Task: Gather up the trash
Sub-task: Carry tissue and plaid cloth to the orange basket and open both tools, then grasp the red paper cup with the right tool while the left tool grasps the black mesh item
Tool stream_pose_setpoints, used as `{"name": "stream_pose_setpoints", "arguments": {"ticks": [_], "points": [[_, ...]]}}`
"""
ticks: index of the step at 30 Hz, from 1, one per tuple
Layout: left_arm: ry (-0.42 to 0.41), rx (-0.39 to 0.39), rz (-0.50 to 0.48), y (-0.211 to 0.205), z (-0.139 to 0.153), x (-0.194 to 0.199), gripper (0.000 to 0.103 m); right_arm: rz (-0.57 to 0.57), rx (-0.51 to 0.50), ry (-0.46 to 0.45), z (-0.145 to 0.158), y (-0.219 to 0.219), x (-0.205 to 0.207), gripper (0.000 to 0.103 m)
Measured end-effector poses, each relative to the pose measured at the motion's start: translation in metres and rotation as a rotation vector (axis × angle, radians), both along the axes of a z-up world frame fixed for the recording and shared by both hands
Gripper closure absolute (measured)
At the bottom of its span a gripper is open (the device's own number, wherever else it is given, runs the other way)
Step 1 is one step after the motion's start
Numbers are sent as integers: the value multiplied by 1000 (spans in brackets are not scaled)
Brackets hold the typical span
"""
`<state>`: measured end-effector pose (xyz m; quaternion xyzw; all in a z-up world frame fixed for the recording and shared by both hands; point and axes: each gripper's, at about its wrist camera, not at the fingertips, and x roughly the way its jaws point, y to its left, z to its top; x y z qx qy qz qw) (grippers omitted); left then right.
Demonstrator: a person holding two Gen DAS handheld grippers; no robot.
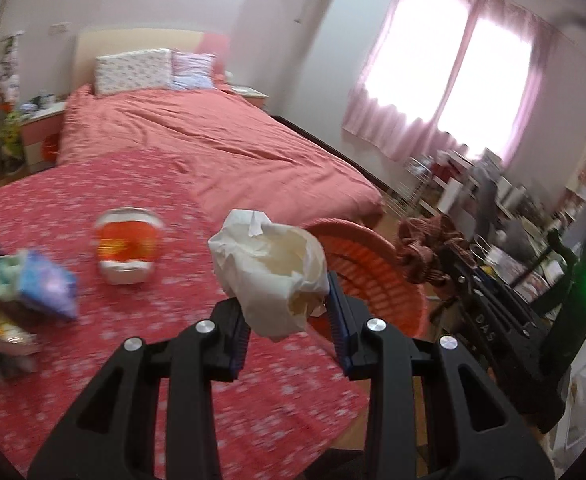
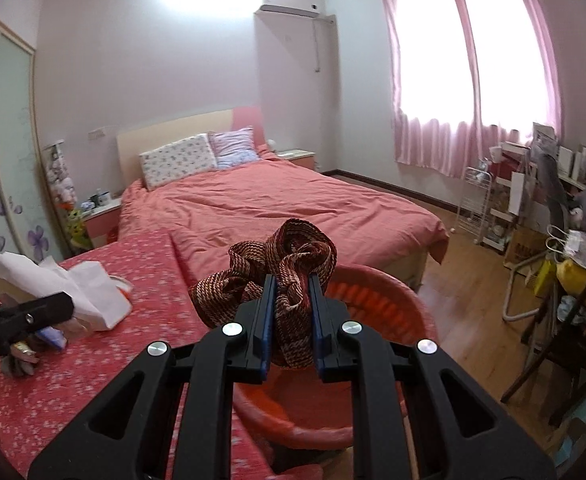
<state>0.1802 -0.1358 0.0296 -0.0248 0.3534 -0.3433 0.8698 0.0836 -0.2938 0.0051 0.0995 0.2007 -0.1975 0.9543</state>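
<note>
My left gripper (image 1: 287,304) is shut on a crumpled white paper wad (image 1: 269,268), held above the red flowered tablecloth (image 1: 133,352) beside the rim of an orange-red basket (image 1: 373,264). In the right wrist view that wad (image 2: 69,288) and the left gripper's black body (image 2: 17,324) show at the left. My right gripper (image 2: 291,308) is shut on a bunched brown striped cloth (image 2: 285,268), held over the orange-red basket (image 2: 377,296); the same cloth (image 1: 425,248) shows past the basket in the left wrist view.
On the tablecloth lie an orange-and-white snack cup (image 1: 127,246) and a blurred pile of wrappers (image 1: 25,284) at the left. A bed with a salmon cover (image 2: 277,208) lies behind. A cluttered desk and chair (image 2: 565,248) stand on the right, over wooden floor (image 2: 477,280).
</note>
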Motion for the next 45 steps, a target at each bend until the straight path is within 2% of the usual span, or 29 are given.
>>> {"name": "stream_pose_setpoints", "arguments": {"ticks": [7,14,16,18,22,25,33,36,45], "points": [[30,14,-112,-66,-24,10,68,-40,38,0,-10,-28,-1,87],[62,41,-173,-103,-50,24,66,-60,88,-6,-18,-45,5,86],[74,56,-176,-112,-59,27,63,-56,115,0,-23,-56,7,81],[83,66,-174,-118,-67,31,54,-47,135,9,-27,-60,11,79],[98,93,-159,-122,-78,39,43,-31,163,33,-33,-62,16,72],[116,106,-134,-115,-85,45,41,-36,165,47,-37,-61,13,65],[90,135,-35,-73,-82,46,34,-39,119,85,-31,-61,16,64],[70,149,17,-52,-78,44,33,-25,105,87,-27,-56,18,60],[26,176,187,29,-65,35,33,30,81,88,-16,-27,27,57]]}}
